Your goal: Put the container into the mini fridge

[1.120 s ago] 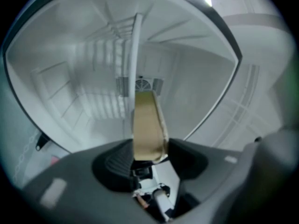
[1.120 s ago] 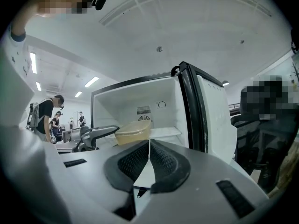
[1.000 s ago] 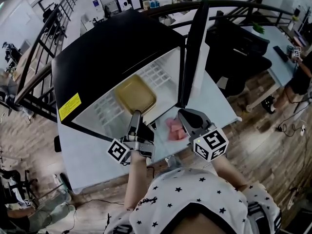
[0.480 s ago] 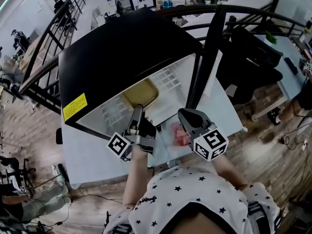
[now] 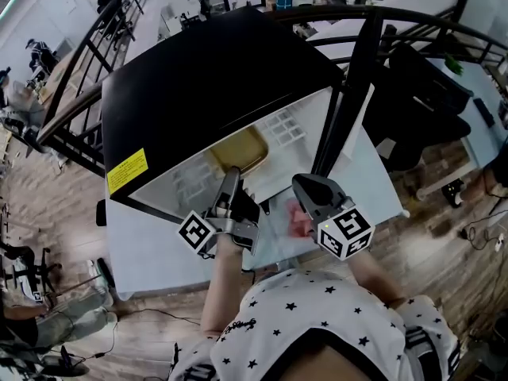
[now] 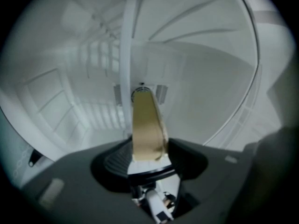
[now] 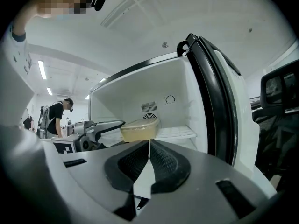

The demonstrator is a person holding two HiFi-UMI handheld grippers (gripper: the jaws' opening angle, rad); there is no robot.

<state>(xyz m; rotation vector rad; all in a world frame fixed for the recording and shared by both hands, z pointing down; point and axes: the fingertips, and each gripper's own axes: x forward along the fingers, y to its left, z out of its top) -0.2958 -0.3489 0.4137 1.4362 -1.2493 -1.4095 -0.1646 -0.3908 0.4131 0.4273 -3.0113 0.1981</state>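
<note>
The mini fridge point(image 5: 214, 78) is black on top with a white inside, and its door point(image 5: 353, 86) stands open to the right. A shallow tan container point(image 5: 238, 149) is inside the fridge, level with the wire shelf point(image 7: 177, 133). My left gripper point(image 5: 232, 179) reaches into the opening and is shut on the container's near rim. In the left gripper view the container point(image 6: 147, 125) runs edge-on between the pads of that gripper point(image 6: 148, 155). My right gripper point(image 5: 307, 190) hovers in front of the fridge, shut and empty. The right gripper view shows the container point(image 7: 138, 129) beyond its own tips point(image 7: 149, 146).
Pink blocks point(image 5: 298, 217) lie on the pale table point(image 5: 151, 252) between the two grippers, in front of the fridge. The open door point(image 7: 219, 101) rises close to my right gripper. A black railing point(image 5: 71, 94) curves behind the fridge. A person point(image 7: 58, 113) stands far off at the left.
My left gripper has carried the container deeper into the fridge, so less of it shows below the black top. The right gripper has stayed in front of the fridge.
</note>
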